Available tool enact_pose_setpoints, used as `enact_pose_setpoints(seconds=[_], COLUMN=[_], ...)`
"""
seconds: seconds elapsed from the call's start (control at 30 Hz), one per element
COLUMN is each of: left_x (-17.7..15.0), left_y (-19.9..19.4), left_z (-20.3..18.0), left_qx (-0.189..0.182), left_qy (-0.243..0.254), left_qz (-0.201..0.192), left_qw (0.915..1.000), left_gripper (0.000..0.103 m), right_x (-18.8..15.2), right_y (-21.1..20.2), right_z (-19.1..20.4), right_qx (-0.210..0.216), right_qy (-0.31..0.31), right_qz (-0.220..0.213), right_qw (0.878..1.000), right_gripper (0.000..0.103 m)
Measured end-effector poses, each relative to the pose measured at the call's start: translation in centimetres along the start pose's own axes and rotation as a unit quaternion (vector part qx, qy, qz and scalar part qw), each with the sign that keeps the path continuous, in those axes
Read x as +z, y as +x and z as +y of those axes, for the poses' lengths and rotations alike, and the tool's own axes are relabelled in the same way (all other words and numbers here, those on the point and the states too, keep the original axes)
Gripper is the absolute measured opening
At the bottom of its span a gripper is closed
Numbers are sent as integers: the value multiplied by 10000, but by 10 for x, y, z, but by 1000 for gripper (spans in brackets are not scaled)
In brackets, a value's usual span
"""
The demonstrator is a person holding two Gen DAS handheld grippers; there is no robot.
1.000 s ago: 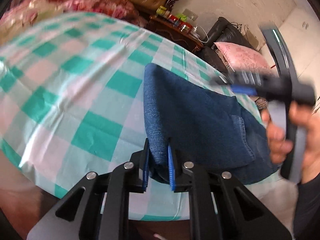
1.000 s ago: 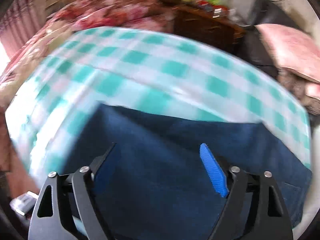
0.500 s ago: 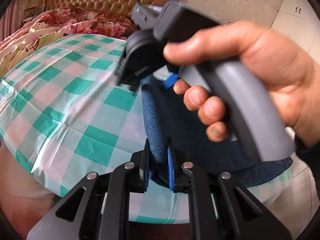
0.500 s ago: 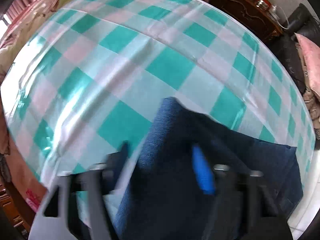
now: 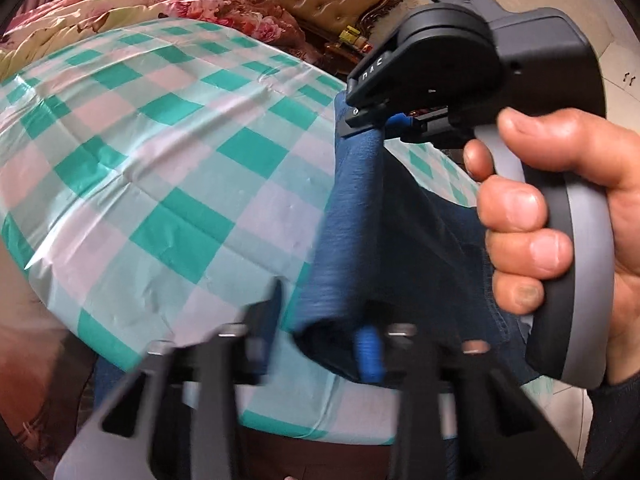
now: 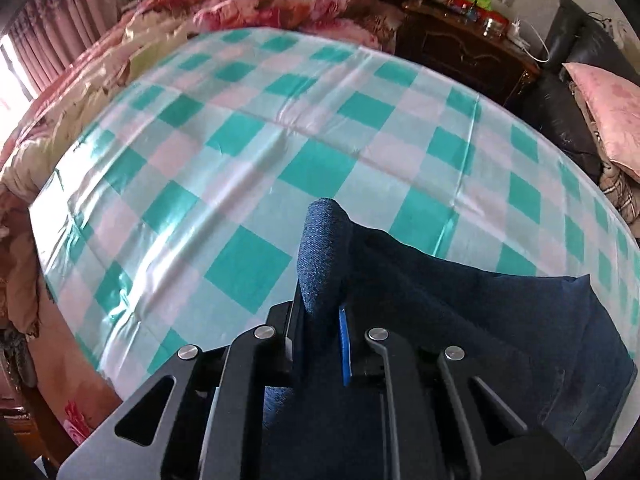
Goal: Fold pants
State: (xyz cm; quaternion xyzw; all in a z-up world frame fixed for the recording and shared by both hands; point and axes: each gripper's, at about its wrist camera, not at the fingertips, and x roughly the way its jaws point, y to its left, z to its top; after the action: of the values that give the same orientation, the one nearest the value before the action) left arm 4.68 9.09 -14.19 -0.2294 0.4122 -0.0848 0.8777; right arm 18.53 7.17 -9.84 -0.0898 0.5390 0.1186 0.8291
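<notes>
Dark blue denim pants lie folded on the green, pink and white checked tablecloth. My left gripper is blurred, its jaws spread apart around the near fold edge. My right gripper is shut on the far end of that fold and lifts it off the cloth. In the left wrist view the right gripper, held by a hand, pinches the fold from above. The rest of the pants spreads to the right.
A bed with a floral quilt lies beyond the table. A dark wooden cabinet with bottles stands at the back. A black sofa with a pink pillow is at the right. The table edge is near.
My left gripper's jaws have spread apart from the fold they pinched. My right gripper has closed on the far end of the fold and raised it.
</notes>
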Motion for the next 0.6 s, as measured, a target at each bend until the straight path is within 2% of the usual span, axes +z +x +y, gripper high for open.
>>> enact_pose_setpoints(seconds=[0.17, 0.33, 0.53, 0.6], left_x=[0, 5, 6, -2], left_y=[-19, -40, -55, -55], left_z=[-35, -91, -174, -212], left_qx=[239, 404, 302, 230], left_qy=[664, 1410, 2306, 2739], left_qz=[-424, -877, -1277, -1413], left_qw=[9966, 9853, 9642, 9510], left_gripper=[16, 15, 14, 14], right_x=[1, -1, -11, -19], right_y=[-30, -75, -126, -141], right_z=[-23, -61, -140, -176], right_qx=[222, 400, 768, 974], right_qy=[250, 532, 1057, 1247], right_qz=[-340, -746, -1078, -1137], right_qw=[9989, 9950, 9856, 9808], right_gripper=[13, 13, 13, 13])
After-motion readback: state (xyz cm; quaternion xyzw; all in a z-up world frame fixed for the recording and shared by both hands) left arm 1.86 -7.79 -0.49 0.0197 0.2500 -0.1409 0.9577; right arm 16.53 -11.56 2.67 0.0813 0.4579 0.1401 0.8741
